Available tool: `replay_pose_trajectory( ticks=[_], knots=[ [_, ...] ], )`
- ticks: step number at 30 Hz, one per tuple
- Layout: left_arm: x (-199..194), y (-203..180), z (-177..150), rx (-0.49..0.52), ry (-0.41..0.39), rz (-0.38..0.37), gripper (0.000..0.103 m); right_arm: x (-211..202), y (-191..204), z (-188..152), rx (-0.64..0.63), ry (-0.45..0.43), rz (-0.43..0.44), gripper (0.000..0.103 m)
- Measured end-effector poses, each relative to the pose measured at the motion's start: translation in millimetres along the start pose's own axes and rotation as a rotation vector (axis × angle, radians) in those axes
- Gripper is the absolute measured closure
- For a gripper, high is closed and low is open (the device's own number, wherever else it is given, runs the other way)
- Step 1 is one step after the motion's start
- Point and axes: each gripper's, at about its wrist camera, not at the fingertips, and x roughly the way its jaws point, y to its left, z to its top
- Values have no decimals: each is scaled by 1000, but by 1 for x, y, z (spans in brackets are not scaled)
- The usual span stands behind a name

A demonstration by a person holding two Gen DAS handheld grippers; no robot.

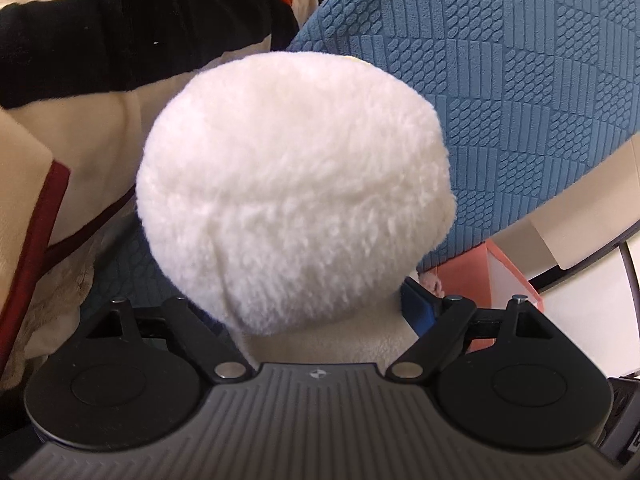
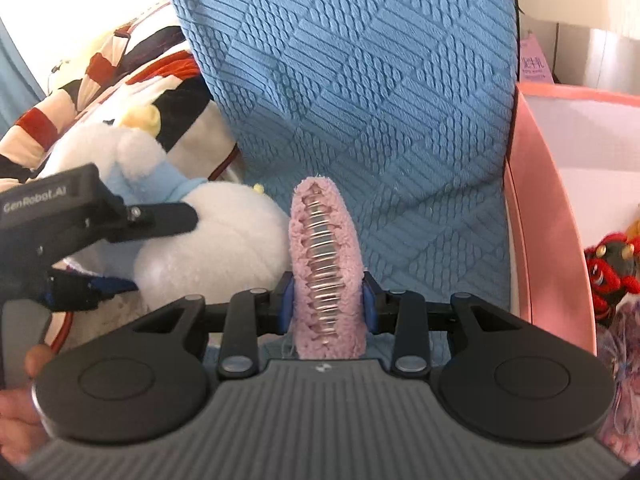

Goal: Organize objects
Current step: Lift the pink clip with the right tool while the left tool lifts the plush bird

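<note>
A white plush toy (image 1: 296, 184) fills the middle of the left wrist view; its round fluffy body hides my left gripper's fingers, with only a blue pad (image 1: 420, 308) showing at its right side. In the right wrist view the same white plush toy (image 2: 208, 240), with a light blue scarf, lies on the blue seat, and my left gripper (image 2: 104, 248) has its jaws around it. My right gripper (image 2: 329, 304) is shut on a pink fluffy spiral-bound notebook (image 2: 326, 268), held upright with the metal spiral facing the camera.
A blue textured cushion (image 2: 360, 100) stands behind both grippers. A striped black, white and red blanket (image 1: 120, 40) lies to the left. A pink storage bin (image 2: 548, 240) stands at the right, holding a red toy (image 2: 608, 276).
</note>
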Motion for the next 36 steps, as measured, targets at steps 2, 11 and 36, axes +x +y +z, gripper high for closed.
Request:
replay_pose_trajectory(
  ticks=[2,11,36],
  knots=[
    [8,0,3,3,-14,-2,16,5,-3,1,6,7,-12,66],
    [68,-1,50,-17,-64,-2,16,47,-27,22,65,45,-84,66],
    [126,26,61,-197,-7,-2,0,125,-53,32,131,159,-228,52]
  ],
)
